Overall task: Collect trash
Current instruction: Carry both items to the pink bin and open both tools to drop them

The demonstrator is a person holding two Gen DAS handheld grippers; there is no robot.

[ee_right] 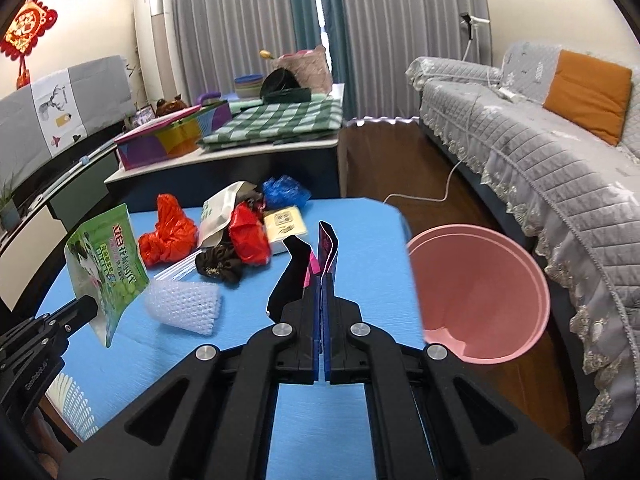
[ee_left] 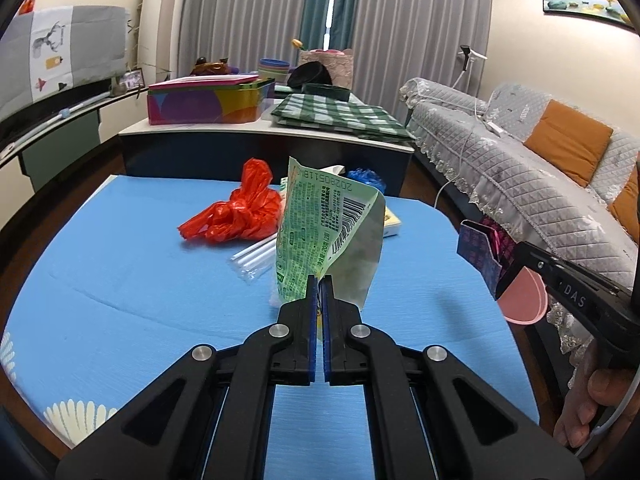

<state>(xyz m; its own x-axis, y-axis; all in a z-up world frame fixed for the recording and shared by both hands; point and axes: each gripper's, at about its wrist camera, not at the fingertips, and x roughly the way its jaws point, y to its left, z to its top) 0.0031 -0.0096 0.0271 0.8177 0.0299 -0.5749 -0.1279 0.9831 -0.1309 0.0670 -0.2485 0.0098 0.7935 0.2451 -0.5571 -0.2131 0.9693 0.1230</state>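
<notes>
Blue cloth covers the table (ee_right: 360, 216), and the trash sits in a heap near its far edge. The left gripper (ee_left: 320, 280) pinches a green snack packet (ee_left: 316, 232) tight and holds it up above the middle of the table. The right gripper (ee_right: 322, 278) is closed on a dark purple wrapper (ee_right: 326, 248) near the table's right edge. A pink bin (ee_right: 476, 292) waits just past that edge, low beside the table, with its mouth wide open. A white foam net (ee_right: 184, 306) lies alone near the left side. A red plastic bag (ee_left: 236, 212) rests in the heap. The near part of the table is bare blue cloth.
</notes>
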